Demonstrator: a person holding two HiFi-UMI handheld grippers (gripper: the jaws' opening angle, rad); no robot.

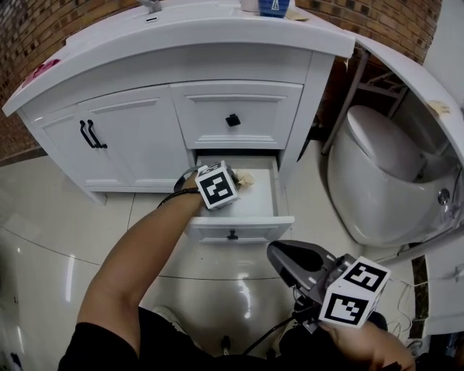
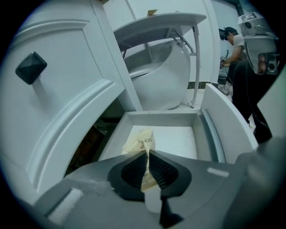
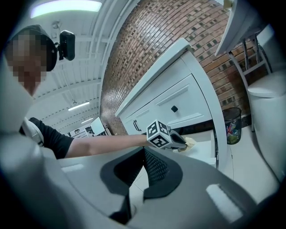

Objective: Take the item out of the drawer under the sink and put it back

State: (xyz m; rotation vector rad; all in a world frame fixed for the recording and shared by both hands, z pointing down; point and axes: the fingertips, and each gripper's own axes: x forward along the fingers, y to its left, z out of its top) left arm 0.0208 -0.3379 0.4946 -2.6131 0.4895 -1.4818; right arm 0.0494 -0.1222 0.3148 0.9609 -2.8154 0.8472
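Your left gripper (image 2: 147, 157), jaws clamped on the crumpled cream paper packet (image 2: 140, 142), sits in the open white drawer (image 1: 270, 199). Your right gripper (image 3: 144, 154) is idle, jaws together and empty. Lifting out or returning: undecidable.

Overhead and low views, shared drawer (image 1: 258, 204)

Walls: a brown brick wall (image 1: 43, 29) ran behind the furniture, along the top of the head view.
Floor: glossy pale tiles (image 1: 58, 217) with thin dark joints filled the lower left.
Furniture: a white vanity cabinet (image 1: 130, 138) stood at upper centre. It had two doors with black handles (image 1: 92, 135), an upper drawer (image 1: 254, 109) that was shut, and a lower drawer (image 1: 264, 228) that was pulled out.
Toilet: a white toilet (image 1: 384, 174) sat at the right, just beside the cabinet.
Shelf: a white shelf (image 2: 165, 22) on thin legs stood over the toilet.
Bin: a dark mesh bin (image 3: 231, 125) stood by the wall.
Light: ceiling strip lights (image 3: 67, 6) glowed at upper left of the right gripper view.
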